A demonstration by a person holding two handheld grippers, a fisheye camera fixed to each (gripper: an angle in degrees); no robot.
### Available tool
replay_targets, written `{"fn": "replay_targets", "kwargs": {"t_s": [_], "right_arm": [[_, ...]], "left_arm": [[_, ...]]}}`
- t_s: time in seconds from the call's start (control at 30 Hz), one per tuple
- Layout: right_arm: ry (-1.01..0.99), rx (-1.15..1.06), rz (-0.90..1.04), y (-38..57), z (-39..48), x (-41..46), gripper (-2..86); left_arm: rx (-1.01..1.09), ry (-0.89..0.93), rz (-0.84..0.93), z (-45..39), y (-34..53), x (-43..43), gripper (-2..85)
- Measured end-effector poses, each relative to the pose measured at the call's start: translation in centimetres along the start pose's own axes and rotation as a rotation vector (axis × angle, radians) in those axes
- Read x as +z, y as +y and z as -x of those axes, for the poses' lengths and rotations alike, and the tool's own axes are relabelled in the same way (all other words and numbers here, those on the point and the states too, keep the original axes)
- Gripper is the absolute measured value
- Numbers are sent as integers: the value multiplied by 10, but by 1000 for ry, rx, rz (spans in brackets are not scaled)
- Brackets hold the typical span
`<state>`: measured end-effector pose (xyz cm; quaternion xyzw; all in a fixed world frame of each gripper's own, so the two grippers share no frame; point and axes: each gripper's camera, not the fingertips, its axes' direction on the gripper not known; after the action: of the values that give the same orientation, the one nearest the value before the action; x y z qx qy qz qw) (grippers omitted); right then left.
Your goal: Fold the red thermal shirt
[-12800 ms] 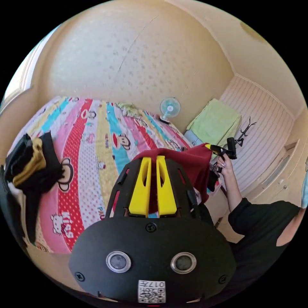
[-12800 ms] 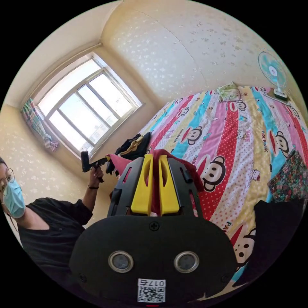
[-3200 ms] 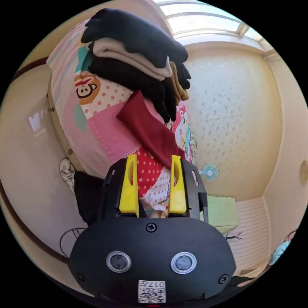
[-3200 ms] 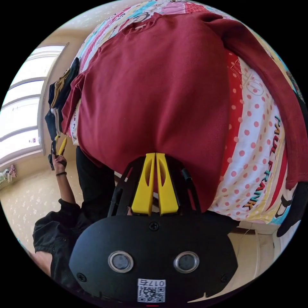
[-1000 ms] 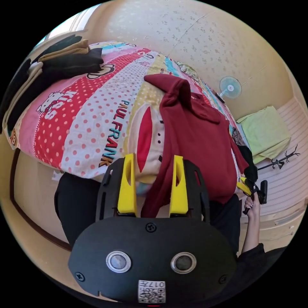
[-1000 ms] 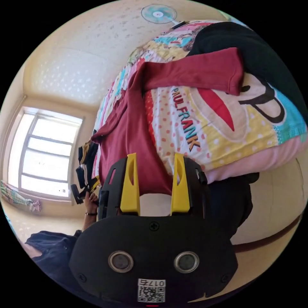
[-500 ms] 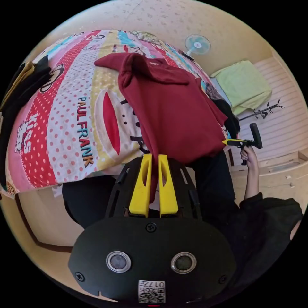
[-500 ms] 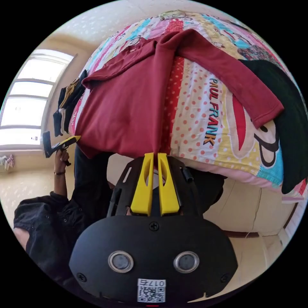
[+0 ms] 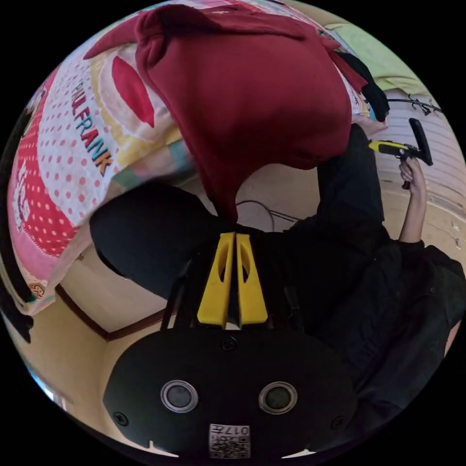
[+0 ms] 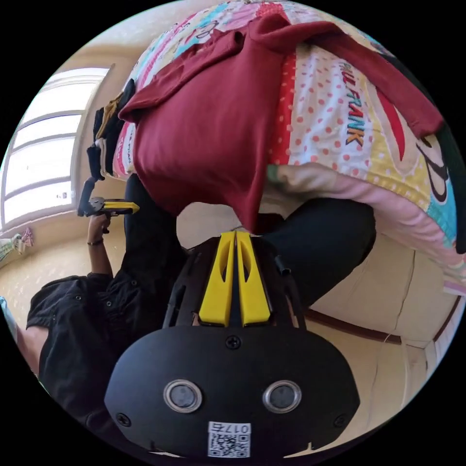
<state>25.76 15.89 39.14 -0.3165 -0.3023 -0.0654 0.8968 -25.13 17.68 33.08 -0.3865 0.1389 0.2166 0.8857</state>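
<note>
The red thermal shirt (image 9: pixel 252 87) lies on the cartoon bedspread (image 9: pixel 68 145), its lower part drawn off the bed's edge. My left gripper (image 9: pixel 235 234) is shut, and one hem corner tapers down into its jaw tips. In the right gripper view the shirt (image 10: pixel 208 126) hangs the same way, and my right gripper (image 10: pixel 235 233) is shut on the other hem corner. One long sleeve (image 10: pixel 388 82) stretches across the bedspread (image 10: pixel 330 126). Each gripper appears in the other's view, held in a hand: the right gripper (image 9: pixel 376 144) and the left gripper (image 10: pixel 131 208).
The person's dark trouser legs (image 9: pixel 145 238) stand against the bed edge between the grippers. A stack of folded clothes (image 10: pixel 104 141) sits at the bed's window end. A dark garment (image 9: pixel 371 92) lies beside the shirt. The window (image 10: pixel 39 160) is behind.
Both grippers were open around the hem a second ago and have shut on it. They have drawn back from the bed, pulling the shirt's lower part over the edge.
</note>
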Motion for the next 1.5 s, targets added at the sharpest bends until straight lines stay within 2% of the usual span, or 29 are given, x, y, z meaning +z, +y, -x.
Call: {"fn": "replay_targets", "kwargs": {"t_s": [0.03,0.1,0.2,0.27,0.37,0.43,0.5,0.6,0.7,0.87,0.97,1.03,1.1,1.23,1.3,1.37,1.43,1.5], "right_arm": [[-6,-33,-57,-8,5,-18,16],[-31,-71,-132,-25,11,-39,22],[-56,-72,-237,-65,21,-58,45],[-35,-84,-261,-96,31,-58,61],[-78,-66,-274,-152,34,-48,83],[-132,-50,-302,-190,29,-44,97],[-78,-12,-327,-212,23,-41,102],[124,50,-300,-239,14,-25,112],[206,87,-140,-257,-1,15,121],[330,-36,-132,-245,30,-5,67],[423,-97,-229,-225,55,-43,47],[463,-48,-386,-206,47,-69,44],[418,35,-426,-203,18,-71,46],[218,94,-89,-218,-58,-13,77],[221,68,-139,-203,-65,-7,90],[247,63,-179,-188,-68,-9,94],[209,56,-211,-169,-73,-15,99],[175,39,-260,-149,-77,-25,103]], "left_arm": [[-7,-5,-38,2,0,-10,30],[-2,30,-266,7,-2,-49,71],[13,72,-456,14,-16,-69,72],[-22,51,-471,22,-36,-59,59],[-134,63,-370,46,-71,-7,66],[-170,87,-514,54,-51,1,75],[-217,158,-665,65,-17,13,70],[-277,248,-839,77,19,32,51],[-239,246,-789,86,21,28,36],[-210,260,-792,94,36,28,25],[-205,236,-803,93,48,24,27],[-216,228,-825,93,56,23,31],[-247,203,-868,91,69,19,42],[-325,59,-934,82,84,-8,112],[-315,-84,-914,76,73,-29,165],[-291,-151,-860,77,52,-36,167],[-293,-204,-762,86,23,-28,162],[-247,-187,-620,100,-6,-11,117]]}}
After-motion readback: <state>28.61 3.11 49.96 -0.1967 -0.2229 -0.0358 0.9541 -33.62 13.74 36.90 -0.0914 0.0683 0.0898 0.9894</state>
